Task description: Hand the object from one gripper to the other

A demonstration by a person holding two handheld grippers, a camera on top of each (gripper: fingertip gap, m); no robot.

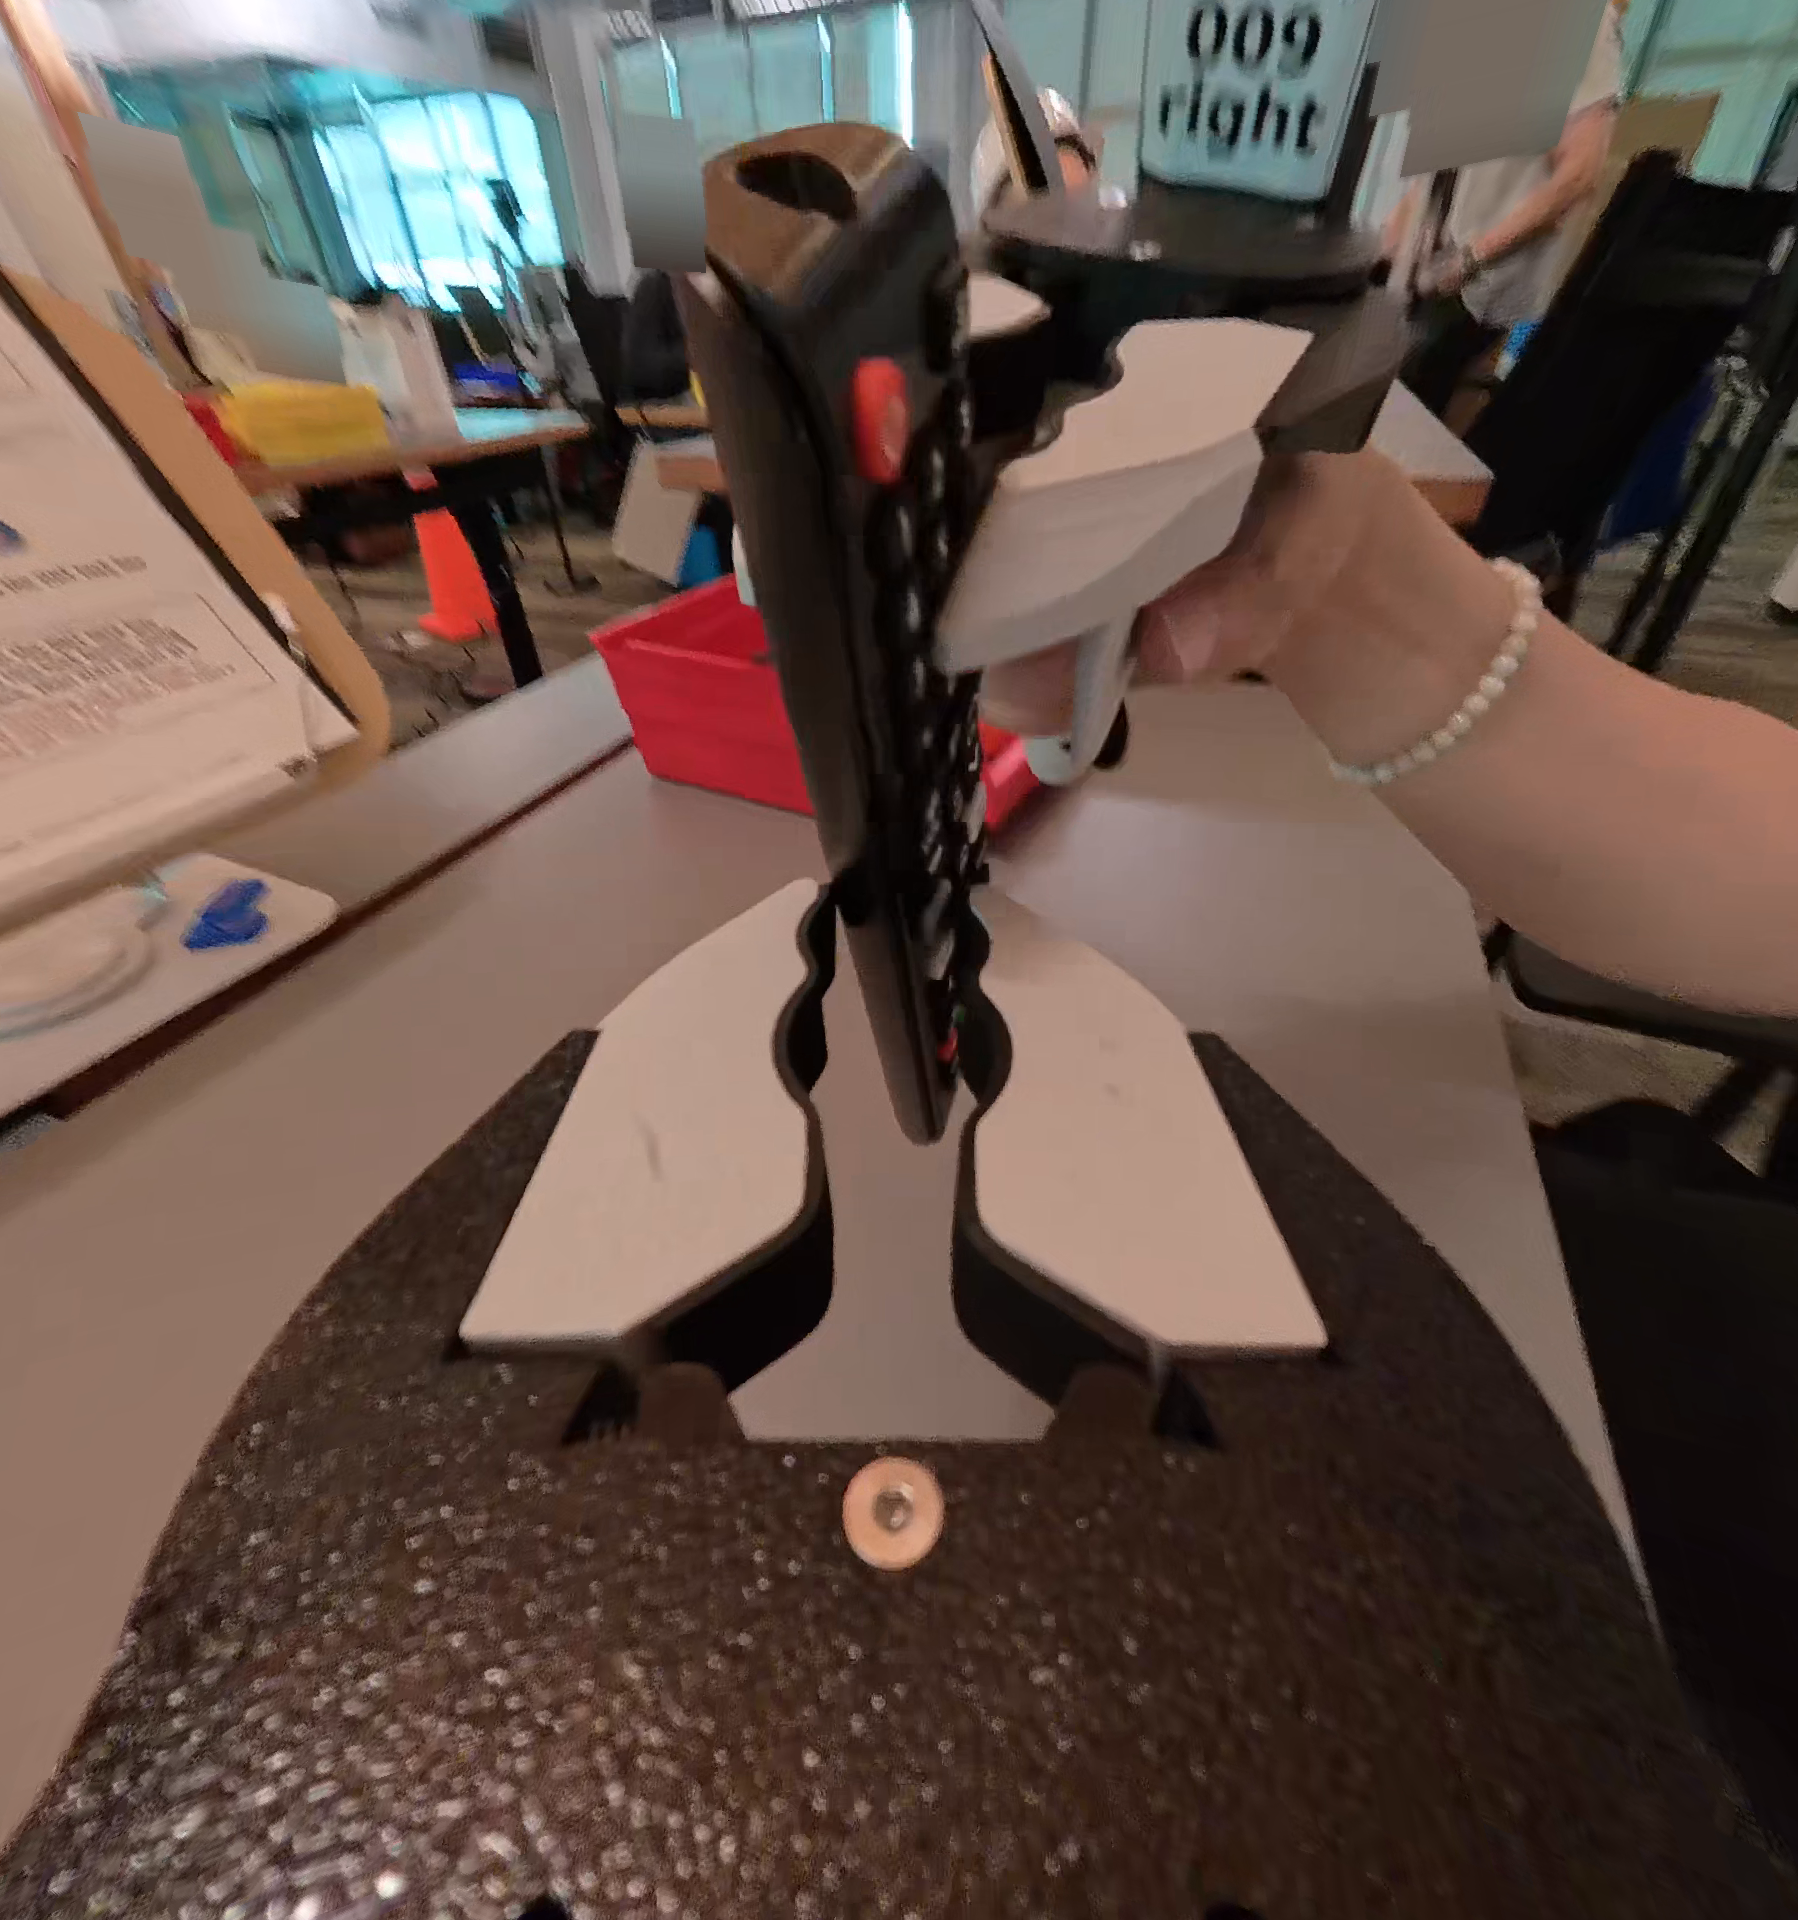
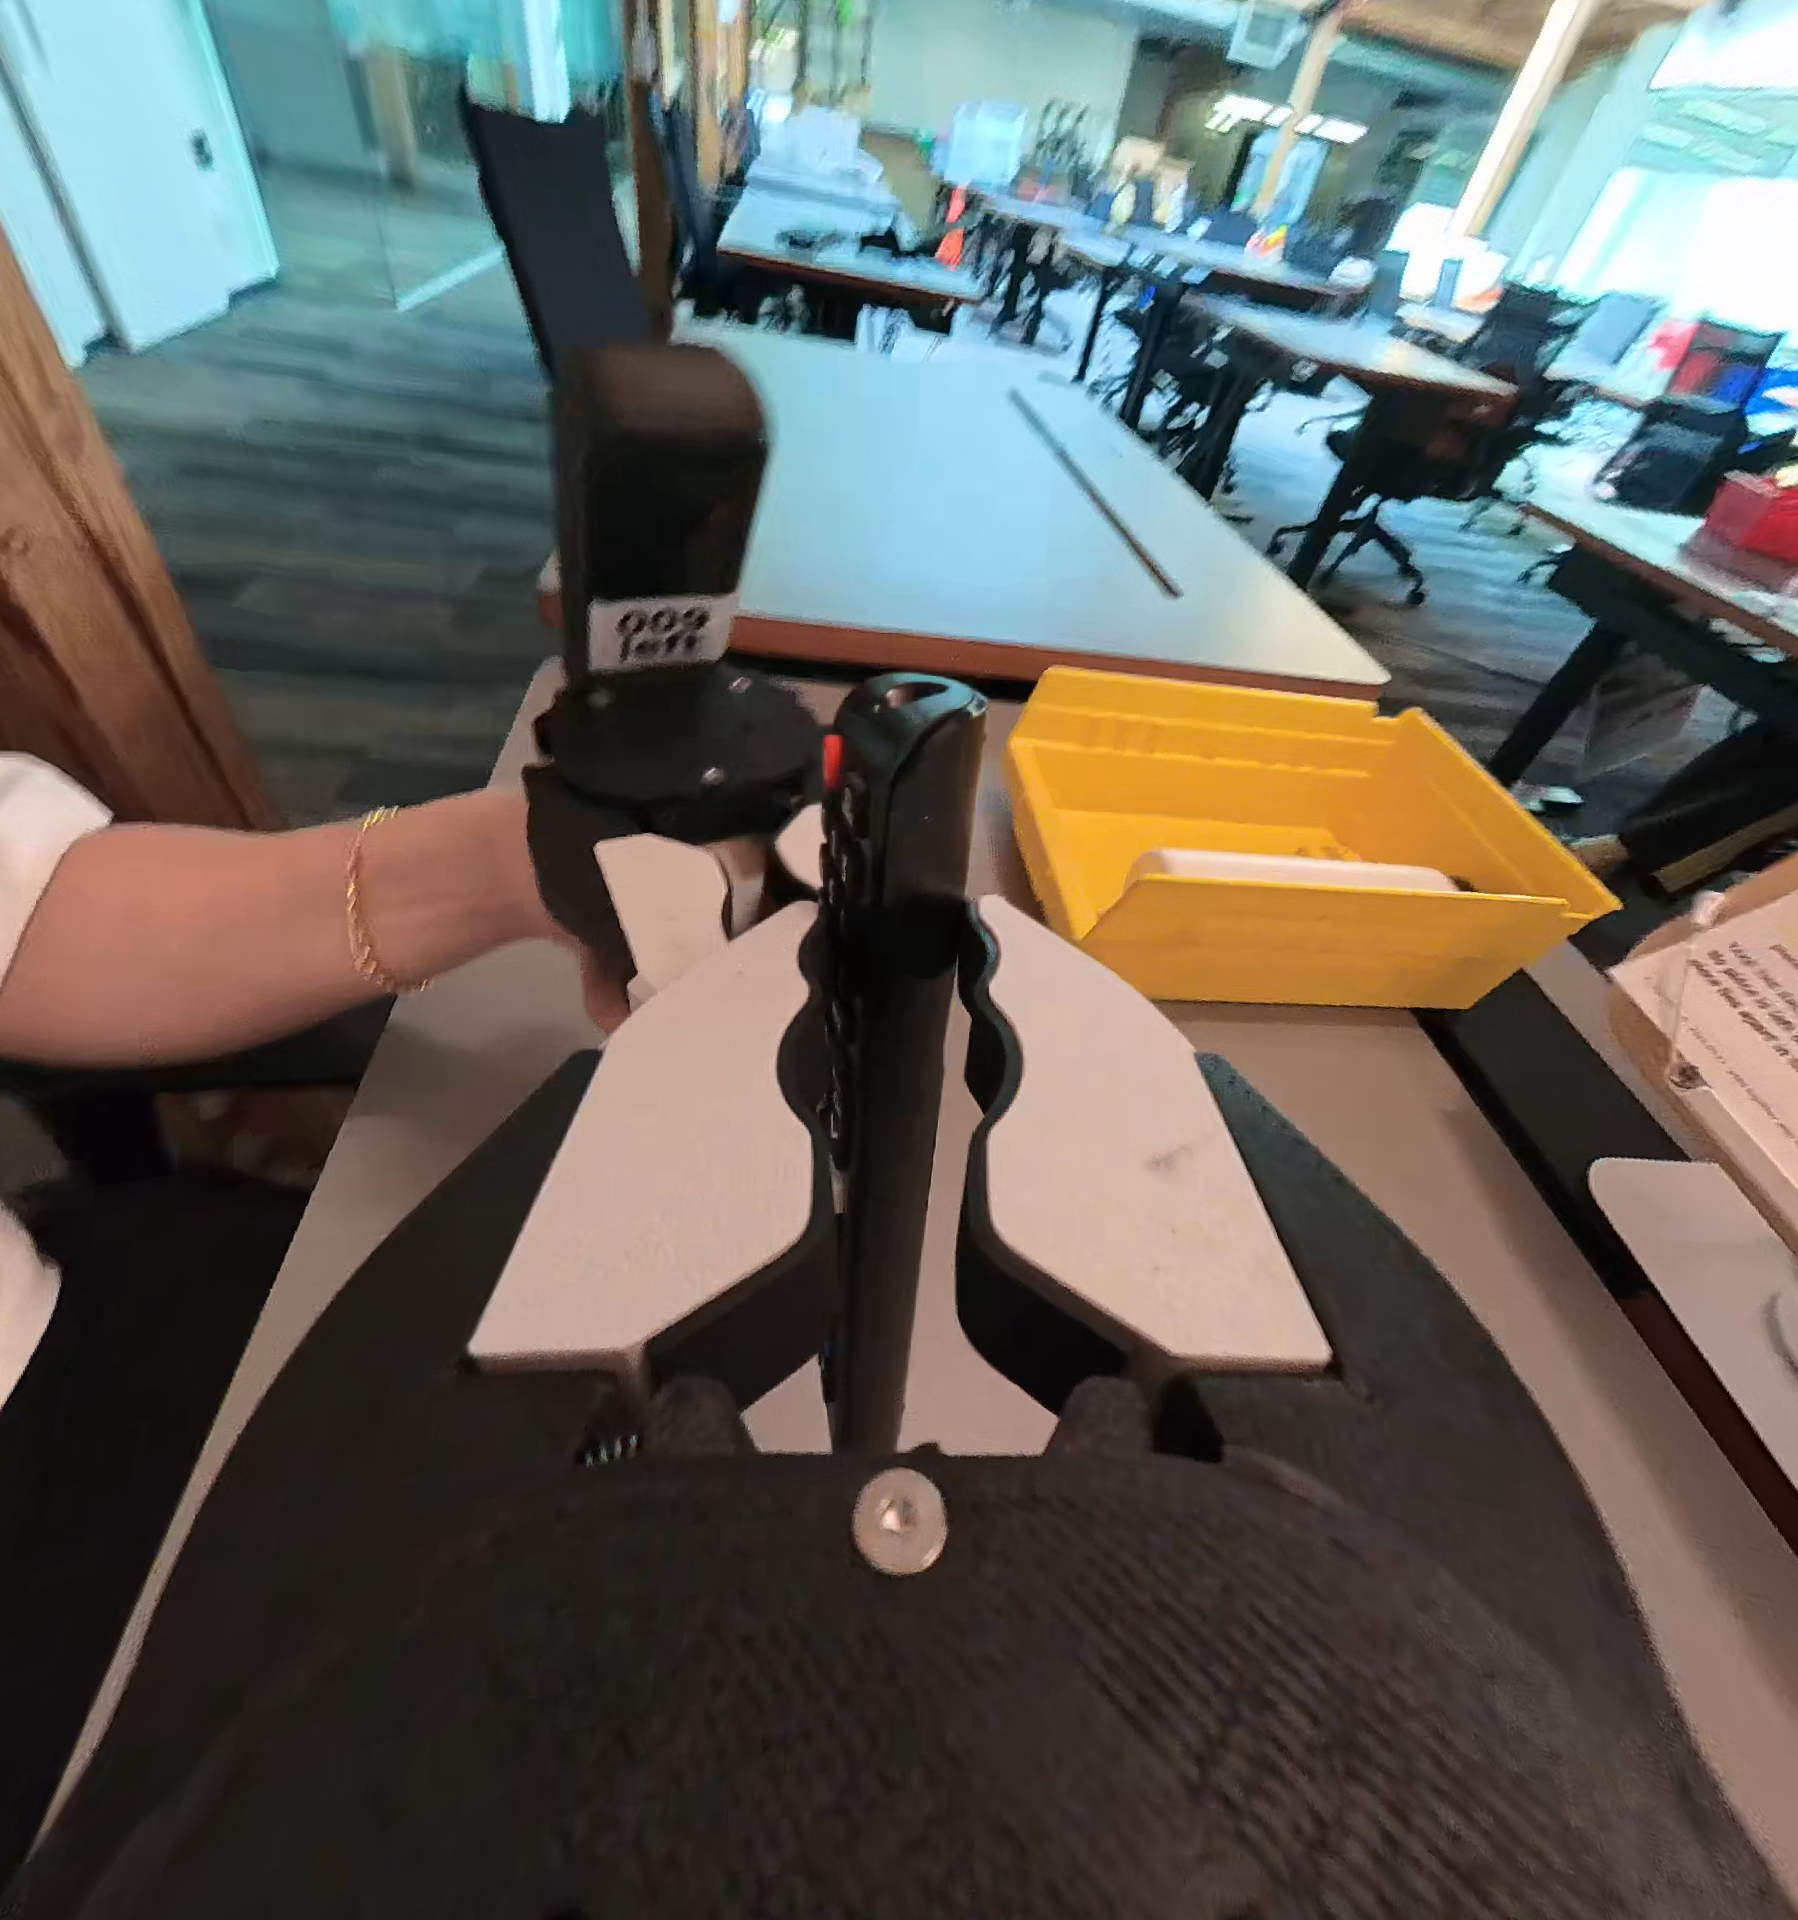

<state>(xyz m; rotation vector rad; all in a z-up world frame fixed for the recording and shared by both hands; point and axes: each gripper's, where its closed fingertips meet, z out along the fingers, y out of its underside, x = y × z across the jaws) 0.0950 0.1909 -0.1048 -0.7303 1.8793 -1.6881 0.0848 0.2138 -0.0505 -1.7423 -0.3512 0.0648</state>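
A black remote control (image 1: 833,520) with a red button near its top stands upright above the grey table (image 1: 407,1039). My left gripper (image 1: 905,904) is shut on its lower end. My right gripper (image 1: 978,447) comes in from the right, held by a hand with a pearl bracelet (image 1: 1342,592), and its white fingers press on the remote's upper middle. In the right wrist view the remote (image 2: 905,1039) runs between the closed fingers of my right gripper (image 2: 895,914). My left gripper (image 2: 739,883) is just left of it and partly hidden behind it.
A red bin (image 1: 697,696) sits on the table behind the remote. A yellow bin (image 2: 1290,831) holding a white object (image 2: 1290,868) sits to the right. Boards with printed sheets stand at the table edges (image 1: 95,623) (image 2: 1757,1018). Other desks and chairs are farther off. The grippers' ends are close to 5 centimeters from one another.
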